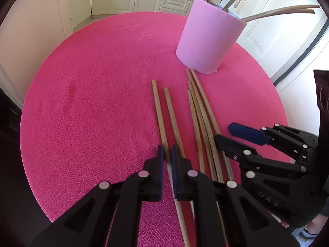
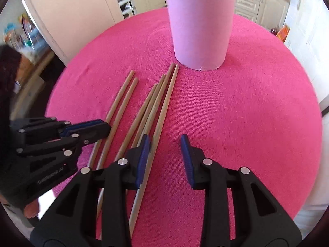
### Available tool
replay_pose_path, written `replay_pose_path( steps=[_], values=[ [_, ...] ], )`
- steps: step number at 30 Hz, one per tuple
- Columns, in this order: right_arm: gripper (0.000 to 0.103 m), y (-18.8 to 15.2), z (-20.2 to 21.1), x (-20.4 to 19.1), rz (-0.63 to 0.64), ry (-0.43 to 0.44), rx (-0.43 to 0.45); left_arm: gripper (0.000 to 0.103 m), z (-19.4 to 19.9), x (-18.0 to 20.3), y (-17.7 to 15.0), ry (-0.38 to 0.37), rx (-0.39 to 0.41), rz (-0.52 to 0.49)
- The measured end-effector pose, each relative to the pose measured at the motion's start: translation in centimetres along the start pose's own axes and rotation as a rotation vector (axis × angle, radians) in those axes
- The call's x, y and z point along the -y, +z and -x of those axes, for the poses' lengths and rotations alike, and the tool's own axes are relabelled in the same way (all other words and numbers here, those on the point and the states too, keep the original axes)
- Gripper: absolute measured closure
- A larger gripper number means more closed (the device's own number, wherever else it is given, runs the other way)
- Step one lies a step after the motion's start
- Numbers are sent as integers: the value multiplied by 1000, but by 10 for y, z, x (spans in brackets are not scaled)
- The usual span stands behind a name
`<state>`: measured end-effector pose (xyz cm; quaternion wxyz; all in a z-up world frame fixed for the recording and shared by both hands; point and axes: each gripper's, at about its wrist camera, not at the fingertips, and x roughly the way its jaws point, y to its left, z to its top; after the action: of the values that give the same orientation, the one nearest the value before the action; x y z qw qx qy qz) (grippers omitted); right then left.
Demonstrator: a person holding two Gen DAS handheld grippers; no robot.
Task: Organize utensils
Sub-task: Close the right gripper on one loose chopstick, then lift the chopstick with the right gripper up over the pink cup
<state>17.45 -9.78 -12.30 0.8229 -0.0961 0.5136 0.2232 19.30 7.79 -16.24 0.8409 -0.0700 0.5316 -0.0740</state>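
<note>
Desk [image 1: 92, 92]: round, pink cloth on top.
Pink cup [image 1: 207, 41]: at the far side, sticks inside.
Six sticks [image 2: 156, 107]: flat, just before the cup.
Left tongs [image 1: 167, 154]: pinching one stick.
Right tongs [image 2: 164, 146]: spread around another stick, not gripping it.
</note>
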Motion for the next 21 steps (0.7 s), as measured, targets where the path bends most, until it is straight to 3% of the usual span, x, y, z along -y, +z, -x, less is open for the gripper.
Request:
replay_pose_path(
  steps=[5,8,13,21],
  values=[
    [79,5,-5,-7,49,-47,-15,95,-4,9,1,36,12,-20],
    [87,4,-5,-2,45,-28,-10,95,-4,14,0,64,26,-58],
    [97,-2,-1,16,-9,37,9,96,-3,10,-1,41,44,-29],
    [97,-12,13,22,-44,100,65,98,4,12,-4,24,75,-46]
  ],
)
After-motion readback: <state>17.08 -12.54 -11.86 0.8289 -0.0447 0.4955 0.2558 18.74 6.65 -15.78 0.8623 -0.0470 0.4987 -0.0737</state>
